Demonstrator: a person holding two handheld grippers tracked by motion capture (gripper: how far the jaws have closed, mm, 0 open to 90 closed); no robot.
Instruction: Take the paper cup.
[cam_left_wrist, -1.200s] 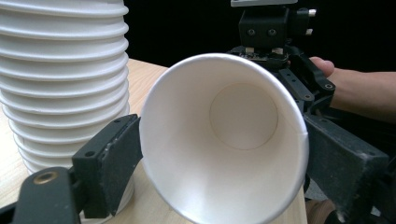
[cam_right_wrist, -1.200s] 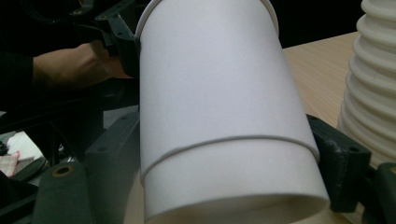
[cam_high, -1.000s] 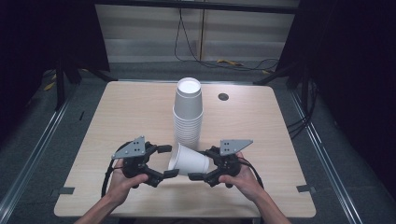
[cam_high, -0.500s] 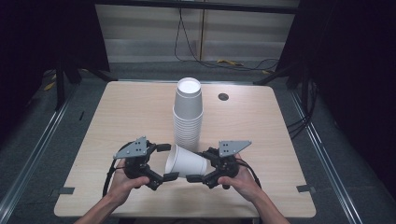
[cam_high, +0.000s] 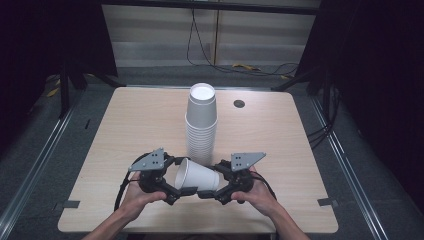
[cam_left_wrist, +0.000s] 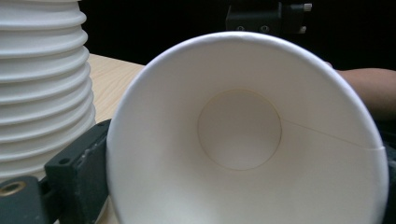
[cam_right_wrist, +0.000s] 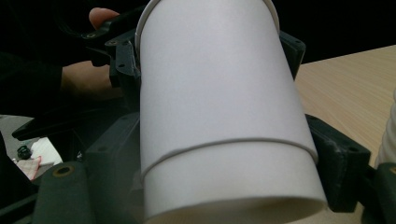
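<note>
A white paper cup (cam_high: 196, 176) lies on its side between my two grippers, mouth to the left, above the table's near edge. The right gripper view shows a second cup's rim line part way along the cup (cam_right_wrist: 219, 107), so two cups look nested. My left gripper (cam_high: 182, 176) has just been closing its jaws; they straddle the cup's mouth (cam_left_wrist: 243, 140), one finger (cam_left_wrist: 77, 177) against its outer wall. My right gripper (cam_high: 212, 180) is shut on the base end, fingers (cam_right_wrist: 338, 172) pressing both sides.
A tall stack of white cups (cam_high: 201, 125) stands upside down just behind the grippers, mid-table, and close at the left of the left gripper view (cam_left_wrist: 42, 84). The wooden table (cam_high: 135, 125) has a dark round hole (cam_high: 239, 103) at the back right.
The lying cup and both grippers have shifted slightly toward the near edge. The left gripper's jaws have come in around the cup's mouth.
</note>
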